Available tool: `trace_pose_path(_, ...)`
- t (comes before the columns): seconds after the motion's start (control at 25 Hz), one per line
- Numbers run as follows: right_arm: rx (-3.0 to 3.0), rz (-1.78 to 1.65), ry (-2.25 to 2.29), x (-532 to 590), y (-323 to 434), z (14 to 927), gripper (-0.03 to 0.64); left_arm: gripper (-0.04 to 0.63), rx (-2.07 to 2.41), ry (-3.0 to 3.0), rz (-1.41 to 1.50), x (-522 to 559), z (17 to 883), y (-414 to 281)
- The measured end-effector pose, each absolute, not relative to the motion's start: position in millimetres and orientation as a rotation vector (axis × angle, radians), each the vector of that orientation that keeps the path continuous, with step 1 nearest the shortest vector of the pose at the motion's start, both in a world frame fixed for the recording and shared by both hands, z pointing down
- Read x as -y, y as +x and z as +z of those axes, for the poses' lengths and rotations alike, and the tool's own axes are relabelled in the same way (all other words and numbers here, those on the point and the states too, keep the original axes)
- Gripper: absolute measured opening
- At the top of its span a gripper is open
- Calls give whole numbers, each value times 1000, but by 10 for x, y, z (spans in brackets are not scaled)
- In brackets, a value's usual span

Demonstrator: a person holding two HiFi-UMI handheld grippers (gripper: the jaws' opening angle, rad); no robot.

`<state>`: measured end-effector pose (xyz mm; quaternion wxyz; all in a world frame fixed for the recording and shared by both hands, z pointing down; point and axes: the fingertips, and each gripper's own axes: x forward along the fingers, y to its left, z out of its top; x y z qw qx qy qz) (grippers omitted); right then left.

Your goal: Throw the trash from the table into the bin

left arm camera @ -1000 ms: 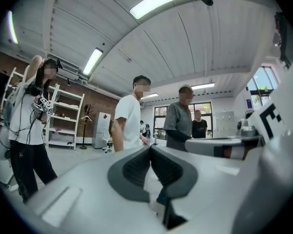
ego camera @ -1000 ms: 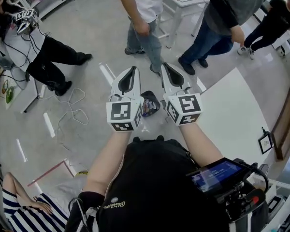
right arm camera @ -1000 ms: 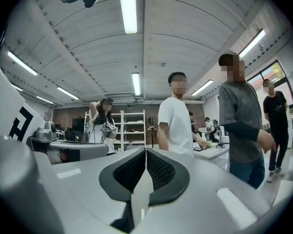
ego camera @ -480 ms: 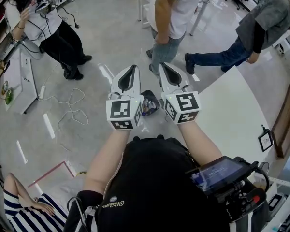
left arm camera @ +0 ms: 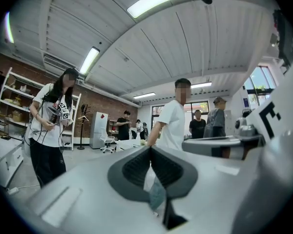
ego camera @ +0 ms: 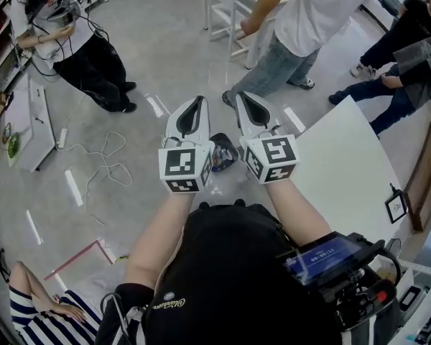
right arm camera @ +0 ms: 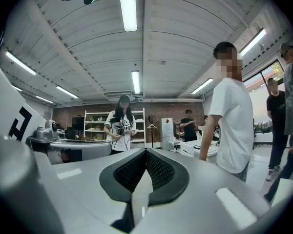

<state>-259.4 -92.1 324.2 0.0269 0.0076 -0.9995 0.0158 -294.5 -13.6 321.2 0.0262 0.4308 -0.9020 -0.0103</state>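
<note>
Bin: seen only in the gap between the left tool and the right tool. Both its sides are covered, and its contents are too small to identify.

Left gripper view: a pale blue-green patch sits in the slit below the closed pads; what it is cannot be told.

Worktop: near edge hidden behind the wearer's right arm.

Person in white shirt: cut off at the top edge.

Person in striped top: cut off at the bottom-left corner.

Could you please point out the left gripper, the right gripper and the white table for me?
left gripper (ego camera: 197, 100), head view, at the tips of its closed fingers.
right gripper (ego camera: 242, 95), head view, at the tips of its closed fingers.
white table (ego camera: 345, 178), head view, on a bare part of its top.
</note>
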Motion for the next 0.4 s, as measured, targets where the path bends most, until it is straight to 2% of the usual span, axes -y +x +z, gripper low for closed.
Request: trace_pose_path(0.4,3079,62,38,945,-2605,3234,2,8,2773,1345,-33,175,3195,-2956)
